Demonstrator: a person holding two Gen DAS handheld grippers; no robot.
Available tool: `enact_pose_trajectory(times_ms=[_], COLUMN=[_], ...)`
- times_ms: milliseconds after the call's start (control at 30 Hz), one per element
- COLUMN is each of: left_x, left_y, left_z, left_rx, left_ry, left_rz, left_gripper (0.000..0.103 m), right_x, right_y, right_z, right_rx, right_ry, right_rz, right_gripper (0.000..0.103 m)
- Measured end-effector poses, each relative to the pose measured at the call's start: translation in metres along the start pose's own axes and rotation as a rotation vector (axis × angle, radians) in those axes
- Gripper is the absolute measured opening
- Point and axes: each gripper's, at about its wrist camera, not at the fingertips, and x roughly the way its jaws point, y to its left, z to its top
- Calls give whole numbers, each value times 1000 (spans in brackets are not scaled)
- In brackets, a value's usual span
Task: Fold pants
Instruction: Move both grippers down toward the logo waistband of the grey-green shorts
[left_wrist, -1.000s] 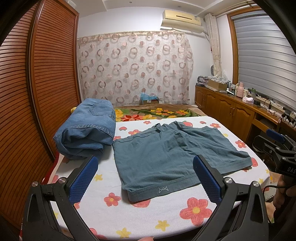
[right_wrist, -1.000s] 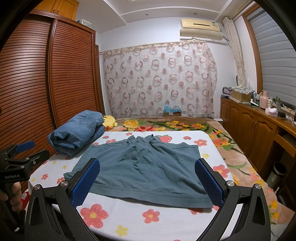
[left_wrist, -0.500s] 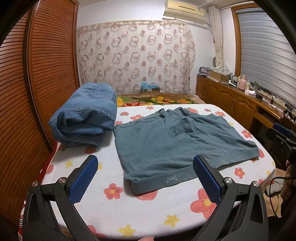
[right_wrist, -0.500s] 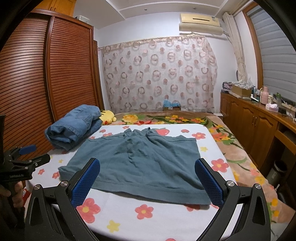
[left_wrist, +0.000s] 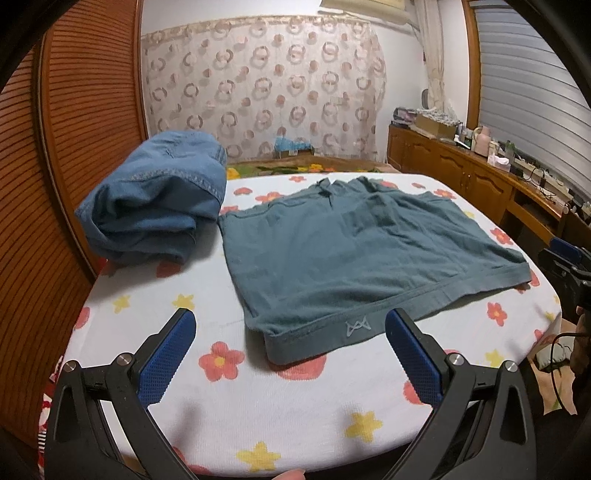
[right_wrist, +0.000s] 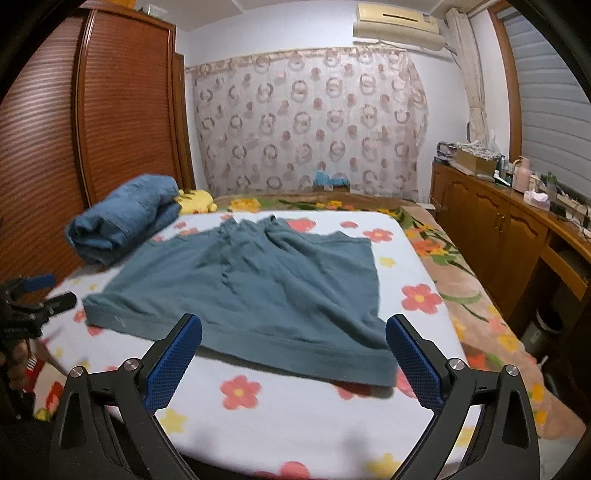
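Pants (left_wrist: 332, 254), teal shorts, lie flat on flowered bed sheet (left_wrist: 295, 398), unfolded, beside denim pile (left_wrist: 159, 199). Both grippers have dipped closer vs 1 s ago, so approach to hem is underway. Left gripper (left_wrist: 290, 354) & right gripper (right_wrist: 293, 360): jaws wide apart, holding nothing.

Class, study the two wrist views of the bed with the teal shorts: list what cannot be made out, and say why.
- Teal shorts: underside hidden against the bed in both views.
- Denim pile: blurred in both views; number of garments unclear.
- Yellow item: right wrist view, mostly hidden behind the denim.
- Items on the wooden counter: too small to identify.
- Right claw: cut off by the left view's edge.
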Motion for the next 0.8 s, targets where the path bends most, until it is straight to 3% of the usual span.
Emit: enact_pose_trajectory(times_ms=[600,800], left_x=[29,36], left_y=[30,31], left_z=[-23,-25], left_rx=[-26,-41], left_ry=[121,143], left_rz=[-35,-103], left_gripper=[96,78], right_x=[-3,0], right_y=[-3,2], right_z=[9,15], right_rx=[46,49], right_ry=[126,147], right_rz=[-76,-62], right_gripper=[97,93])
